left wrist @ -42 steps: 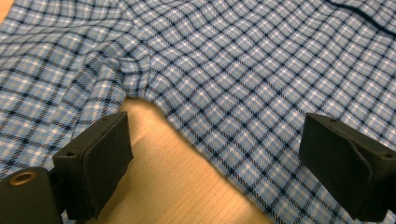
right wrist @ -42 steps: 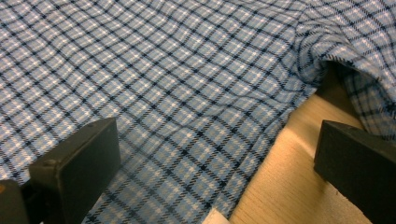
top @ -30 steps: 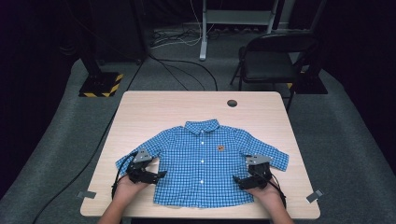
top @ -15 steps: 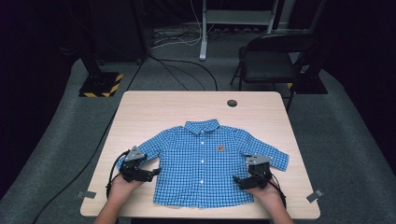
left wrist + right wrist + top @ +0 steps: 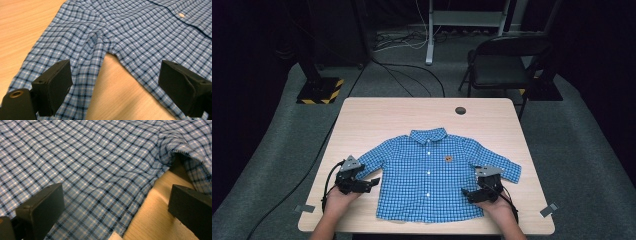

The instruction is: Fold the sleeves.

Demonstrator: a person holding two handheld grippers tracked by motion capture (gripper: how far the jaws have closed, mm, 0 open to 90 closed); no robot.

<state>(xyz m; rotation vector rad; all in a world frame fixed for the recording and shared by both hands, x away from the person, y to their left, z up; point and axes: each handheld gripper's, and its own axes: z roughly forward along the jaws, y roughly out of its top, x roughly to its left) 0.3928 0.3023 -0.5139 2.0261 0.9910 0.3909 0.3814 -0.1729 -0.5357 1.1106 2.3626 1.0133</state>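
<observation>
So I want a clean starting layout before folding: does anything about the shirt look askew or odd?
Nothing serious. The blue checked shirt lies flat, front up and buttoned, sleeves spread. One small wrinkle bunches at the armpit by the left gripper. Both the left gripper and the right gripper are open over the shirt's sides.

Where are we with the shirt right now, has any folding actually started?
Done: the blue checked shirt lies flat, front up and buttoned, on the table, sleeves spread. In hand: the left gripper and right gripper sit at the two side edges near the armpits, jaws wide open, with nothing clamped. Left: no fold shows; grasping the fabric and all the folding look yet to come.
</observation>
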